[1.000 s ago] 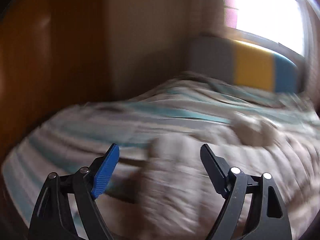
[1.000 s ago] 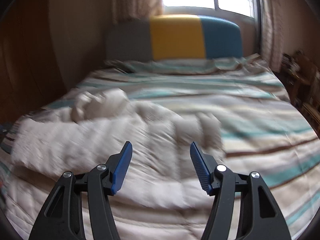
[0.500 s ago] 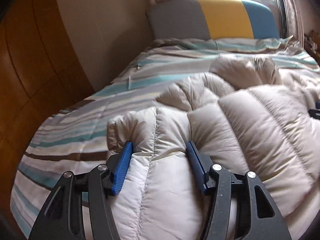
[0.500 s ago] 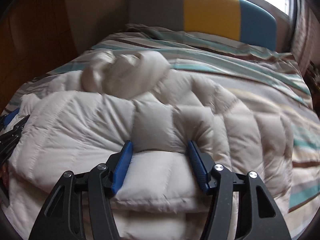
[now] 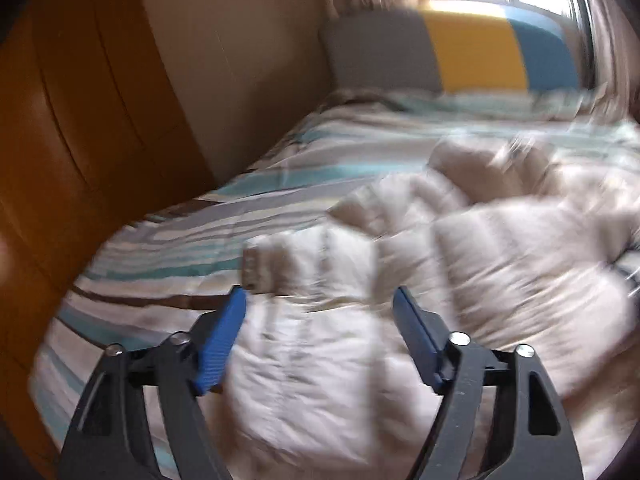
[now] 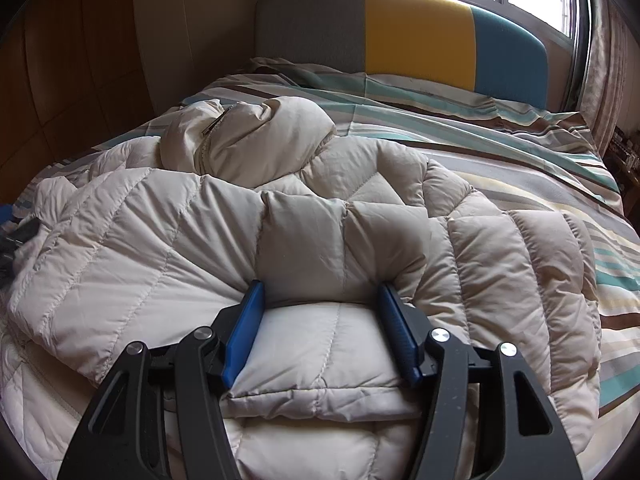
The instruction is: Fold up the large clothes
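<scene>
A cream quilted down jacket (image 6: 312, 240) lies partly folded on the striped bed, its collar and zip bunched at the back left. It also shows, blurred, in the left wrist view (image 5: 400, 280). My right gripper (image 6: 320, 300) is open with its jaws on either side of a folded puffy edge of the jacket. My left gripper (image 5: 320, 304) is open over the jacket's left edge, near a sleeve cuff (image 5: 260, 268). Part of the left gripper shows at the far left of the right wrist view (image 6: 16, 240).
The bed has a striped teal, brown and cream cover (image 6: 520, 152) and a grey, yellow and blue headboard (image 6: 416, 28). A wooden wardrobe (image 5: 60, 120) and a beige wall stand on the left. A window is behind the headboard.
Both grippers came down onto the jacket. The left one has since pulled back slightly and opened wider, and its view is blurred by motion. The right one has stayed at the folded edge.
</scene>
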The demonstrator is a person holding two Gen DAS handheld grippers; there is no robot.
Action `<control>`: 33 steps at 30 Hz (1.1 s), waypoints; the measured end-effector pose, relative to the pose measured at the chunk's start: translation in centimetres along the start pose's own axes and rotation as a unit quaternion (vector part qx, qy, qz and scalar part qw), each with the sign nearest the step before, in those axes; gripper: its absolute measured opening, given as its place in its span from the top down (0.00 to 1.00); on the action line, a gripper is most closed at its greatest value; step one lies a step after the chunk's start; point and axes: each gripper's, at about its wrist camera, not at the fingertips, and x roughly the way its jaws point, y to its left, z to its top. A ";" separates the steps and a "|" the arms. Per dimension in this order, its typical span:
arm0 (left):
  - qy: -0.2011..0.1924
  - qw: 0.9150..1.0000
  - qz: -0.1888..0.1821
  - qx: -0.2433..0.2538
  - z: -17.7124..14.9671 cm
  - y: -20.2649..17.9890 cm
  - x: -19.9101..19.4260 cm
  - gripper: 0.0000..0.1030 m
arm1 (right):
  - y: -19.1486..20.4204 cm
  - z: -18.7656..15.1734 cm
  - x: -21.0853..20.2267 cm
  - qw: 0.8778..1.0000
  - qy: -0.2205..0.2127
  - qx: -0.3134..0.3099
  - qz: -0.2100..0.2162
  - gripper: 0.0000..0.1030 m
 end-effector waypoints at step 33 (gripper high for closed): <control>0.071 0.997 -0.036 0.006 -1.5 -1.7 1.6 0.03 | -0.9 0.6 -2.2 0.999 0.036 0.001 -0.017 0.27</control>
